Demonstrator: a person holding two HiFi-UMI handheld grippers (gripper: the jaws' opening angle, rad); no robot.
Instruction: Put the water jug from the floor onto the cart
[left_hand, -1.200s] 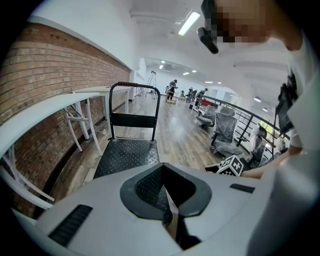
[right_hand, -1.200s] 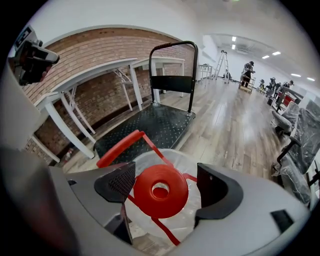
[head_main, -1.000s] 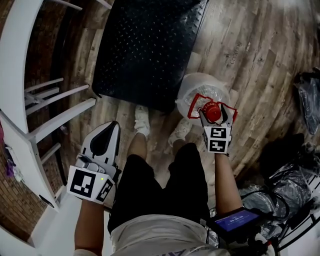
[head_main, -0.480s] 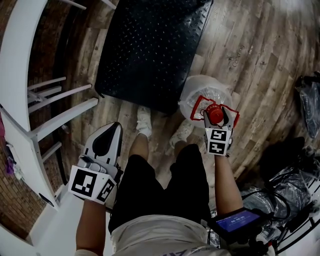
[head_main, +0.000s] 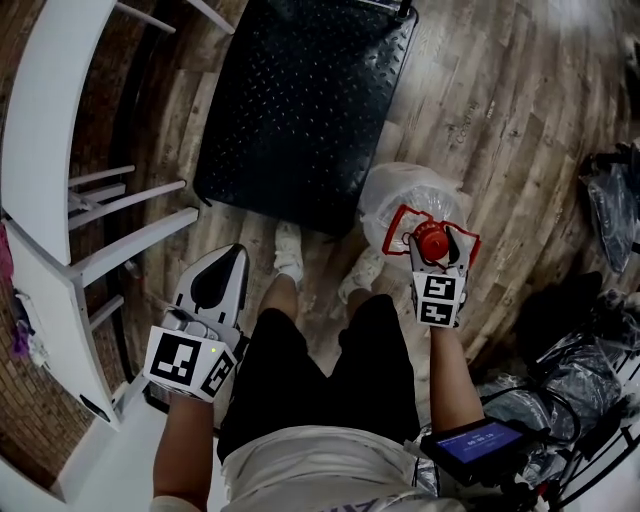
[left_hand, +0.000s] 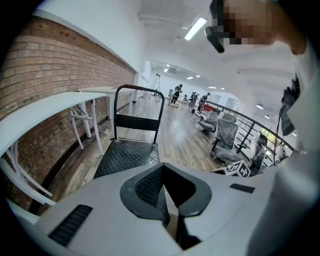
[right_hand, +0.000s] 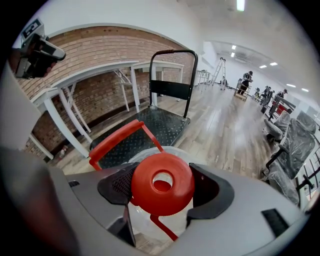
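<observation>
- Wooden plank floor: fills the right and upper part of the head view.
- Cart: black studded deck at upper centre, with an upright push handle at its far end.
- White table: along the left edge, against a brick wall.
- Water jug: clear body at centre right, just beside the cart's lower right corner and off its deck.
- Left gripper: lower left, fingers closed together and empty.
- Right gripper: directly above the jug, fingers clamped on either side of its red cap.
- Red carry handle: tilted up beyond the cap.
</observation>
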